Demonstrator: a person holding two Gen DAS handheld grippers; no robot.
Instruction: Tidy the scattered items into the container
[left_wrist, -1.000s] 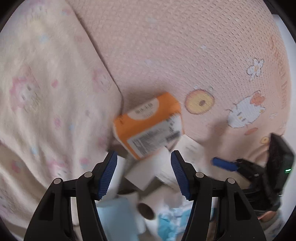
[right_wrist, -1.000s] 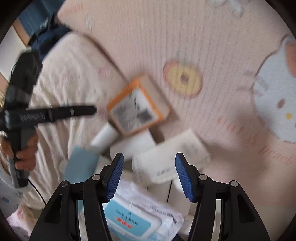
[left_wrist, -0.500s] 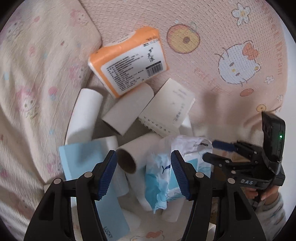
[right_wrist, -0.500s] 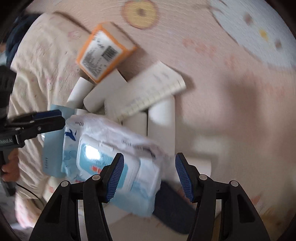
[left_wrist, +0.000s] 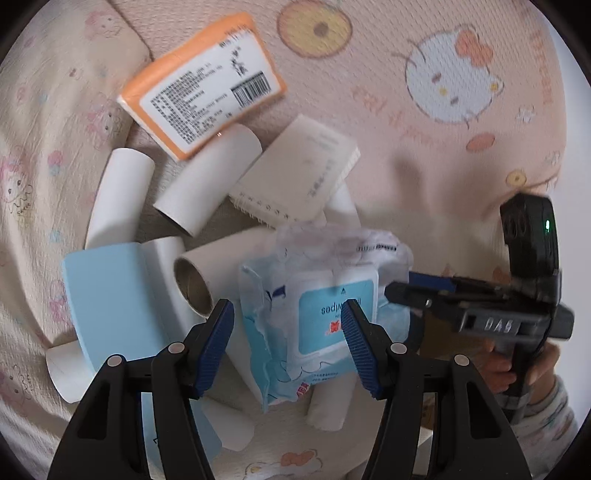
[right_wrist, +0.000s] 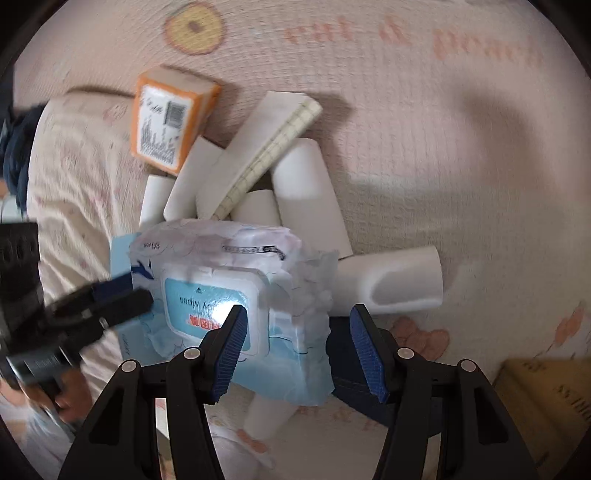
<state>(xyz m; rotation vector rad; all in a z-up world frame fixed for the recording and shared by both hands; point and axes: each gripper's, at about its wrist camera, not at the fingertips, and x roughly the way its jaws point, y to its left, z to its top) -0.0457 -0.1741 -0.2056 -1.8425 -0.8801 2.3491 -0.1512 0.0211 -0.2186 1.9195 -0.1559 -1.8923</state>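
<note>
A pile of items lies on a pink cartoon-print blanket. A blue and white wet wipes pack (left_wrist: 317, 314) (right_wrist: 229, 295) sits on top of it. My left gripper (left_wrist: 288, 339) hovers open over the pack, whose lid shows between the fingers without touching them. My right gripper (right_wrist: 297, 350) is open too, over the pack's right edge. Each gripper shows in the other's view, the right one (left_wrist: 417, 291) and the left one (right_wrist: 122, 299), both tips near the pack. Around it lie an orange tissue pack (left_wrist: 203, 99) (right_wrist: 170, 122), a cream notebook (left_wrist: 299, 177) (right_wrist: 258, 155) and several cardboard tubes (left_wrist: 210, 177) (right_wrist: 306, 199).
A light blue card (left_wrist: 103, 295) lies at the pile's left, partly under tubes. A dark blue object (right_wrist: 351, 369) sits under the right gripper. A brown cardboard box corner (right_wrist: 546, 398) shows at the lower right. A cream pillow (left_wrist: 44, 147) borders the pile on the left.
Both grippers have come down and back over the pile, so the wipes pack now lies between each pair of fingers. The right view has rolled. Jaws stay open.
</note>
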